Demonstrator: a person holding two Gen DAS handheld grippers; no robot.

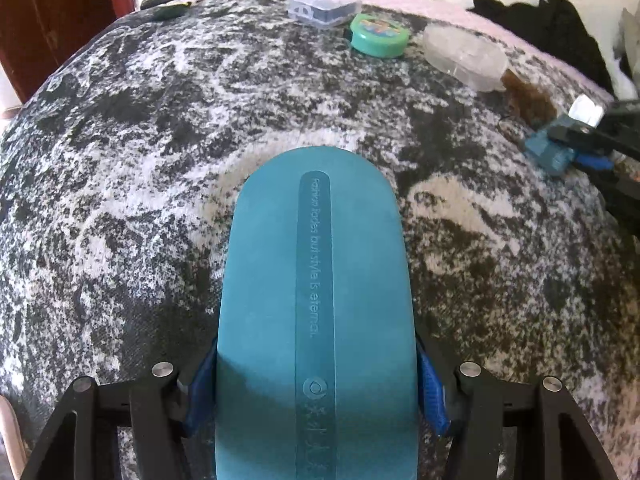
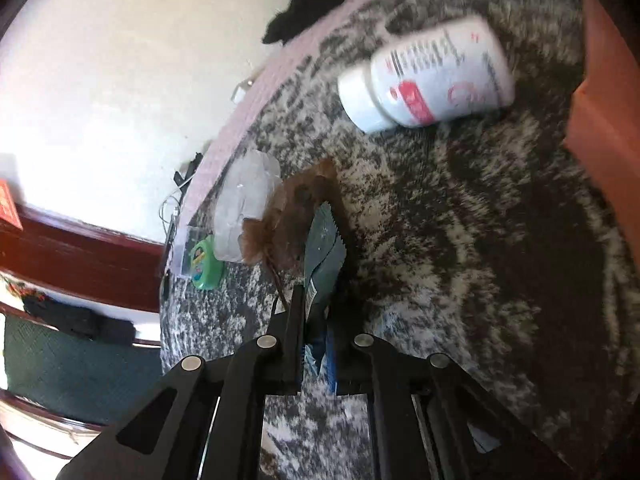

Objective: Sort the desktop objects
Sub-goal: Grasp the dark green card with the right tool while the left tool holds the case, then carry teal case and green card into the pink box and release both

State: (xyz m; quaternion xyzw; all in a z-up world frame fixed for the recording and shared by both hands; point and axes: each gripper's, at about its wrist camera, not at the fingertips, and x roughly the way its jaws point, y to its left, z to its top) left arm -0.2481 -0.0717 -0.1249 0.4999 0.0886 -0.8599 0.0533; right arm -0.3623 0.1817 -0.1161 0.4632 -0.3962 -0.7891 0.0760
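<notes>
Mottled grey cloth [image 1: 140, 184]: covers the table.
Teal case [image 1: 316, 320]: clamped in the left tongs [image 1: 316, 396], above the cloth.
White bottle [image 2: 428, 76]: lying on its side.
Teal sachet [image 2: 322, 256]: pinched by the right tongs [image 2: 318, 344].
Green tin [image 1: 378, 36]: between two clear boxes.

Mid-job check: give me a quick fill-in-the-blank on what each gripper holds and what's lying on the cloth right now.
1. The left gripper is shut on a long oval case coloured ____.
2. The right gripper pinches a flat dark ____ with a serrated edge.
3. The white pill bottle lies on its ____ on the mottled cloth.
4. The round green tin sits between the clear rectangular box and the clear ____ container.

Missing words: teal; packet; side; round
</notes>
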